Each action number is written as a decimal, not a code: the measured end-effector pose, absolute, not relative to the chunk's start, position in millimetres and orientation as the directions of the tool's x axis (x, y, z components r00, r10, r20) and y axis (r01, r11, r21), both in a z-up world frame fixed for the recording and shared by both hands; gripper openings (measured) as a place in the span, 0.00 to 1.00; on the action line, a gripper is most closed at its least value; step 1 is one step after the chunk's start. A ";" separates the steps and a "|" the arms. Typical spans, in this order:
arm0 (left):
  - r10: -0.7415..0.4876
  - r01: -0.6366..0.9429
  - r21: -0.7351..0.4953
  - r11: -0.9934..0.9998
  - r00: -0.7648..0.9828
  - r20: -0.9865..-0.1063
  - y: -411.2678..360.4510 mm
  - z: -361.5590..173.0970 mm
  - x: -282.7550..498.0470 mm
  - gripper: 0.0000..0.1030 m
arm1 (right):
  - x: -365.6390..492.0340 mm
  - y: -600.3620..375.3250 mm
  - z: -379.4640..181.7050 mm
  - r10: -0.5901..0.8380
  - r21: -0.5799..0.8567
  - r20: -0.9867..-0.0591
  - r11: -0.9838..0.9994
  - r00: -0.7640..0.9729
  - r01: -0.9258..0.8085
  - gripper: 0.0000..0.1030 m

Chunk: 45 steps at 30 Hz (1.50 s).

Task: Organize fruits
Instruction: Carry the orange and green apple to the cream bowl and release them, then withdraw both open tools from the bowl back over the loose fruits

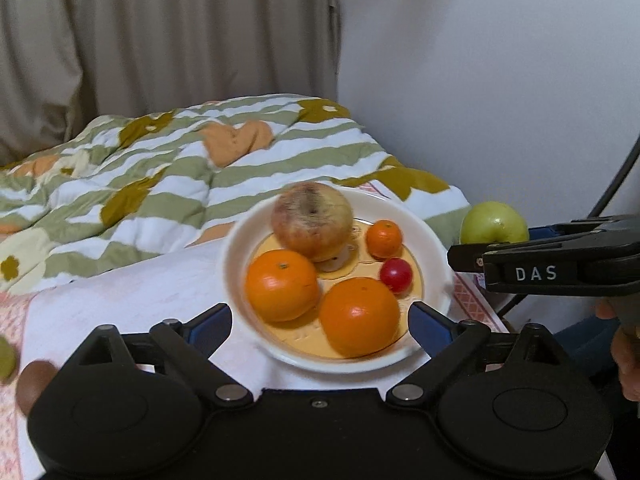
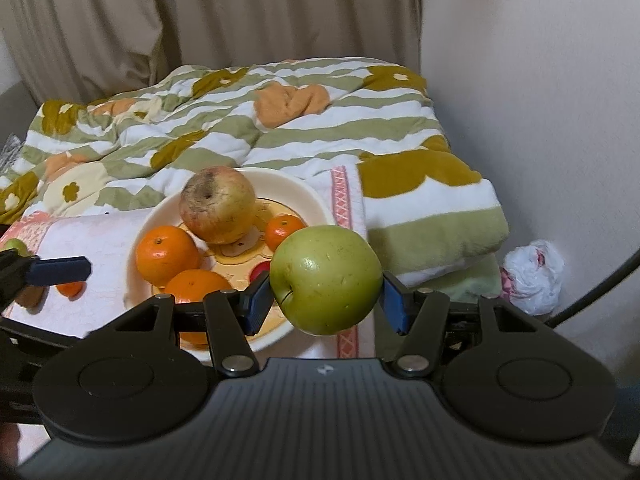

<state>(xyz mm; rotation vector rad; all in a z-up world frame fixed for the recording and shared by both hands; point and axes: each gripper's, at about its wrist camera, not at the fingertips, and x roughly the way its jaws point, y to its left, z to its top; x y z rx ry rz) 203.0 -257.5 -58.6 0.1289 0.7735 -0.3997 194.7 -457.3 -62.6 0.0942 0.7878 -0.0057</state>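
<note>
Five fruits lay in the plate (image 1: 240, 240) just ahead of the left tongs (image 1: 320, 322): a blotched apple (image 1: 312, 220) at the far side, two oranges (image 1: 282, 284) nearest the fingers, a small tangerine (image 1: 384, 238) and a red cherry tomato (image 1: 396, 275) toward the right finger. The left tongs stood wide open and held nothing, their blue pads either side of the plate's near rim. The right tongs (image 2: 324, 300) were closed on a green apple (image 2: 326, 280), both pads pressed to its sides, held above the plate's right edge. Left of the left tongs, a small orange fruit (image 2: 70, 288) and a brown one (image 1: 32, 384) lay on the white towel (image 1: 120, 300). Beyond the plate lay a striped quilt (image 2: 280, 140); to the right of the right tongs a crumpled plastic bag (image 2: 532, 276) sat by the wall (image 2: 540, 80).
</note>
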 end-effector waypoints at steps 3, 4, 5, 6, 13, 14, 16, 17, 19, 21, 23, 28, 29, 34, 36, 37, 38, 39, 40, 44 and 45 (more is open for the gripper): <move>-0.281 0.357 -0.041 0.933 0.654 -0.702 -243.3 -54.4 198.3 0.96 | 199.1 -448.3 -63.8 0.058 0.090 -0.709 0.996 0.703 0.009 0.70; -0.274 0.344 -0.045 0.938 0.655 -0.704 -238.3 -53.9 196.2 0.96 | 200.9 -445.5 -65.1 0.068 0.095 -0.711 0.995 0.700 0.000 0.70; -0.267 0.331 -0.050 0.942 0.655 -0.707 -234.4 -53.5 195.0 0.96 | 203.3 -442.9 -67.2 0.078 0.101 -0.715 0.995 0.695 -0.007 0.70; -0.261 0.318 -0.054 0.946 0.654 -0.710 -230.4 -53.1 193.4 0.96 | 205.3 -440.9 -69.2 0.085 0.108 -0.718 0.994 0.691 -0.010 0.70; -0.218 0.219 -0.093 0.971 0.669 -0.711 -204.4 -49.0 178.9 0.96 | 215.9 -437.5 -80.9 0.102 0.143 -0.736 0.990 0.670 0.007 0.70; -0.212 0.214 -0.088 0.973 0.670 -0.711 -202.1 -48.9 176.6 0.96 | 217.1 -436.7 -82.5 0.104 0.146 -0.737 0.989 0.667 0.008 0.70; -0.203 0.207 -0.083 0.975 0.672 -0.712 -197.8 -49.3 173.0 0.96 | 218.6 -436.6 -84.7 0.108 0.150 -0.739 0.989 0.665 0.006 0.70; -0.199 0.202 -0.082 0.976 0.672 -0.714 -195.7 -49.5 171.3 0.96 | 219.0 -436.5 -85.8 0.108 0.151 -0.739 0.989 0.665 0.008 0.70; -0.193 0.190 -0.086 0.978 0.671 -0.716 -191.7 -50.7 169.2 0.96 | 219.3 -436.4 -86.6 0.103 0.149 -0.740 0.989 0.664 0.012 0.71; -0.192 0.181 -0.093 0.979 0.671 -0.717 -187.9 -51.9 166.2 0.96 | 219.1 -437.1 -87.4 0.104 0.147 -0.736 0.989 0.669 0.009 0.71; -0.192 0.178 -0.096 0.979 0.670 -0.717 -185.6 -52.5 163.3 0.96 | 218.5 -437.8 -88.5 0.107 0.149 -0.730 0.989 0.675 0.004 0.72; -0.194 0.179 -0.097 0.979 0.673 -0.714 -183.7 -51.5 155.5 0.96 | 208.9 -436.2 -79.5 0.098 0.131 -0.693 0.991 0.714 -0.010 1.00; -0.195 0.179 -0.099 0.979 0.674 -0.712 -183.8 -51.1 154.0 0.96 | 206.3 -435.7 -77.5 0.097 0.126 -0.688 0.992 0.720 -0.013 1.00; -0.199 0.179 -0.103 0.978 0.684 -0.701 -182.7 -46.0 145.0 0.96 | 194.9 -433.5 -70.2 0.095 0.115 -0.683 0.993 0.724 -0.022 1.00; -0.202 0.179 -0.106 0.978 0.691 -0.694 -181.9 -42.2 140.4 0.96 | 188.1 -432.6 -65.1 0.093 0.110 -0.677 0.994 0.730 -0.024 1.00; -0.203 0.179 -0.108 0.978 0.695 -0.690 -181.3 -40.4 138.5 0.96 | 184.2 -431.8 -61.8 0.092 0.107 -0.674 0.994 0.733 -0.027 1.00; -0.204 0.179 -0.109 0.978 0.699 -0.685 -181.1 -38.2 135.7 0.96 | 181.2 -431.3 -59.1 0.092 0.104 -0.672 0.994 0.735 -0.029 1.00; -0.205 0.179 -0.109 0.978 0.704 -0.680 -181.0 -36.1 133.3 0.96 | 177.5 -430.1 -56.3 0.090 0.099 -0.668 0.995 0.738 -0.031 1.00; -0.205 0.178 -0.109 0.978 0.709 -0.674 -180.4 -33.4 130.1 0.96 | 173.4 -428.7 -53.0 0.088 0.094 -0.665 0.995 0.742 -0.034 1.00; -0.198 0.167 -0.110 0.980 0.733 -0.651 -175.3 -22.4 116.0 0.96 | 155.4 -423.3 -38.2 0.092 0.080 -0.651 0.995 0.753 -0.053 1.00; -0.196 0.162 -0.111 0.980 0.738 -0.646 -173.2 -19.4 112.2 0.96 | 151.8 -422.1 -34.8 0.094 0.078 -0.651 0.995 0.754 -0.057 1.00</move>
